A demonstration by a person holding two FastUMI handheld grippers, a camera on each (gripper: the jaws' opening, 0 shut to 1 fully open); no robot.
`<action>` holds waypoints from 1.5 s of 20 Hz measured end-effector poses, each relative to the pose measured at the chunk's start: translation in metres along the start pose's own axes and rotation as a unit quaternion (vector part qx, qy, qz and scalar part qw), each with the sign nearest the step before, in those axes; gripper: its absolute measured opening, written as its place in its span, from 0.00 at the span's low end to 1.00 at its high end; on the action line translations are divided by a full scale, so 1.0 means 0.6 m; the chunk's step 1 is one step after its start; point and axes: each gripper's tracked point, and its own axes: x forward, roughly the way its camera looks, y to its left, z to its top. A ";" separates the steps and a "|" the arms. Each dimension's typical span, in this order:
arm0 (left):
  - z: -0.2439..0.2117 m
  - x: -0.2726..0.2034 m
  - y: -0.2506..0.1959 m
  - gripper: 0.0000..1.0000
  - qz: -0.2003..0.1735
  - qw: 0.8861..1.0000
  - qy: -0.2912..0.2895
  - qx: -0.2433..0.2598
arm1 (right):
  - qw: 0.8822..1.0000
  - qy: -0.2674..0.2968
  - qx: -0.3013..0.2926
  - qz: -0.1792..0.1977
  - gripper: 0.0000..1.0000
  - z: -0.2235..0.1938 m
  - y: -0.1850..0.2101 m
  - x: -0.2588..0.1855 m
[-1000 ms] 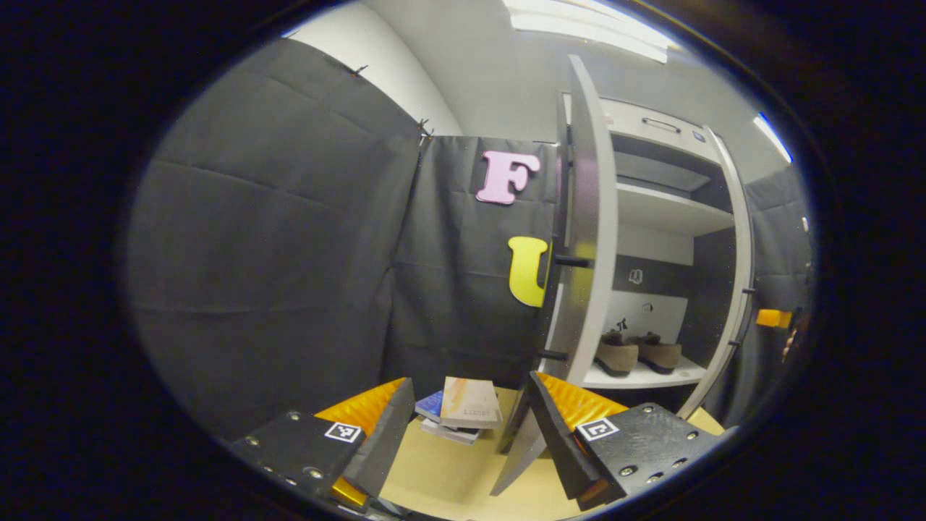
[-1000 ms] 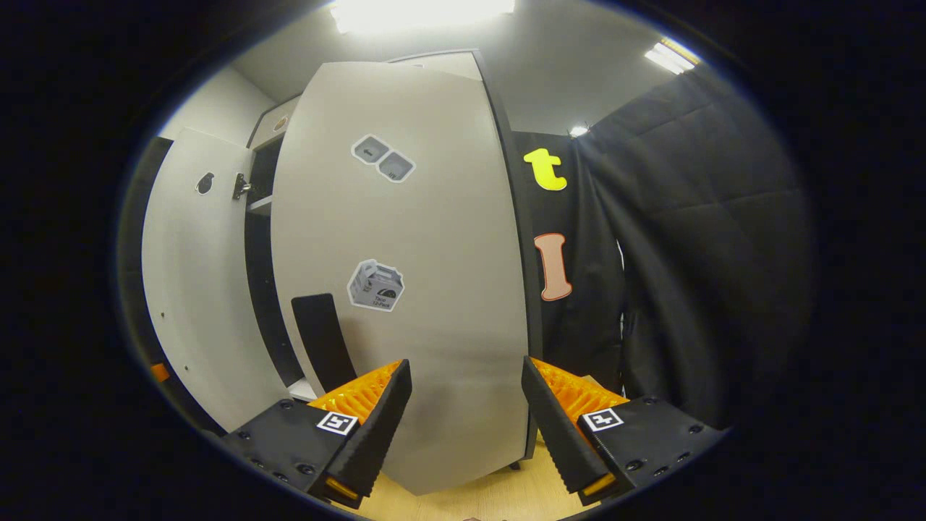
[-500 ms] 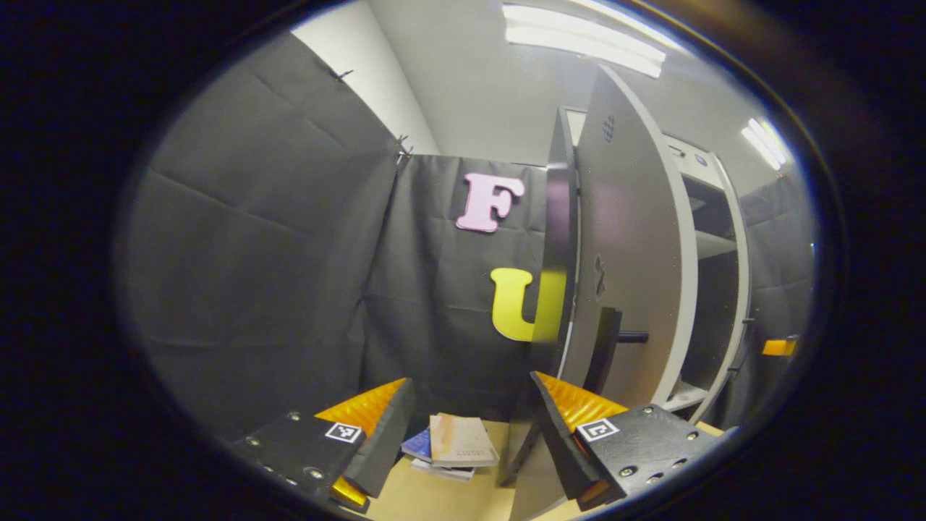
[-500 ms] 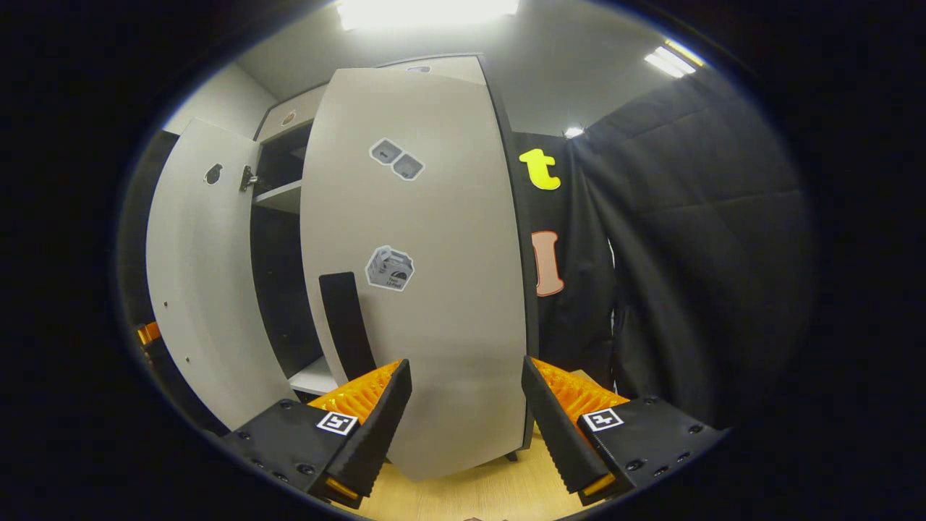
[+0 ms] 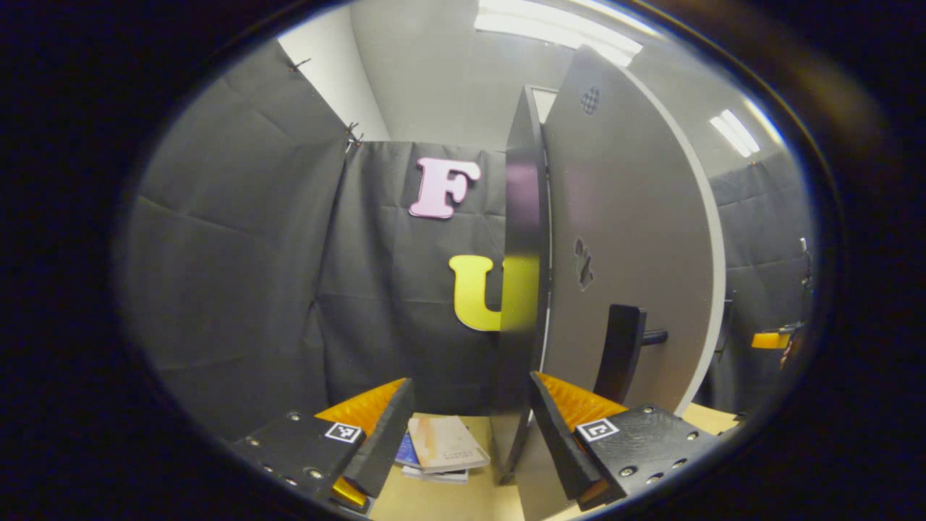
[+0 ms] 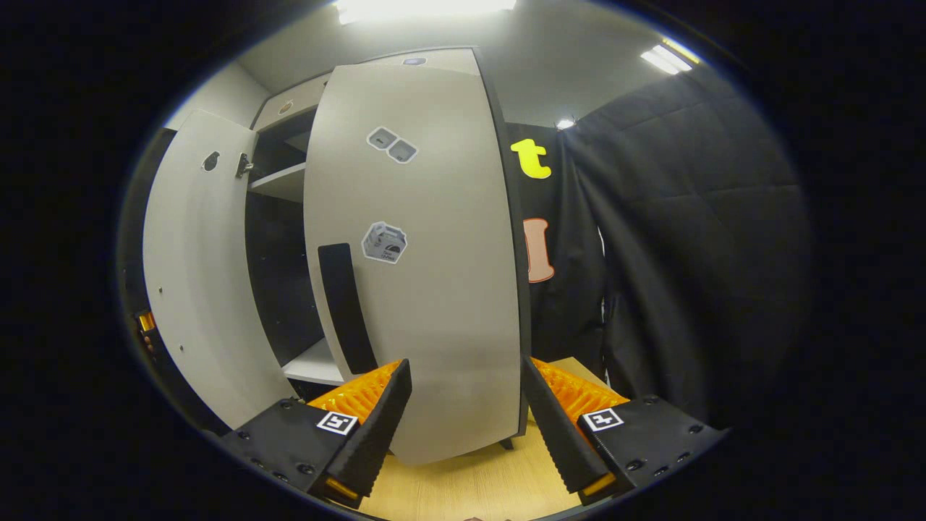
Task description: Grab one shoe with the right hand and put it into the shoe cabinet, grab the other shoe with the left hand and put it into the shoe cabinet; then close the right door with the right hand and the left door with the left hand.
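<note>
Left gripper (image 5: 470, 427) at the bottom of the left gripper view, fingers spread wide, gripping nothing. Right of centre there, tall pale-grey left cabinet door (image 5: 636, 217) seen from its outer face, dark edge toward the camera, with a black bar handle (image 5: 621, 354) low on it, just above the right-hand finger. Small stack of books (image 5: 441, 452) on the light wooden floor (image 5: 434, 499) between the fingers, at bottom centre. Black cloth booth wall (image 5: 239, 275) across the left half.

Right gripper (image 6: 466, 420) at the bottom of the right gripper view, likewise spread wide and empty. Pale-grey right cabinet door (image 6: 427, 253) in the centre, ajar, carrying a black vertical handle (image 6: 346, 307) and grey stickers (image 6: 383, 242). Left door's inner face (image 6: 195, 289) at the left of that frame, standing open, with the dark shoe cabinet interior and white shelves (image 6: 278, 184) between the two doors. Shoes hidden; position cannot be told.
</note>
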 end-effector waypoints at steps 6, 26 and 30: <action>0.009 0.005 -0.026 0.90 -0.005 0.999 0.009 0.038 | 1.000 -0.001 0.011 -0.009 0.97 -0.007 -0.013 0.001; -0.010 0.025 -0.234 0.96 0.015 1.000 0.023 0.002 | 0.999 0.002 0.033 -0.027 0.97 -0.016 -0.093 0.015; -0.030 0.046 -0.296 0.96 0.007 0.999 0.045 -0.001 | 0.999 0.011 0.027 -0.014 0.97 -0.009 -0.114 0.033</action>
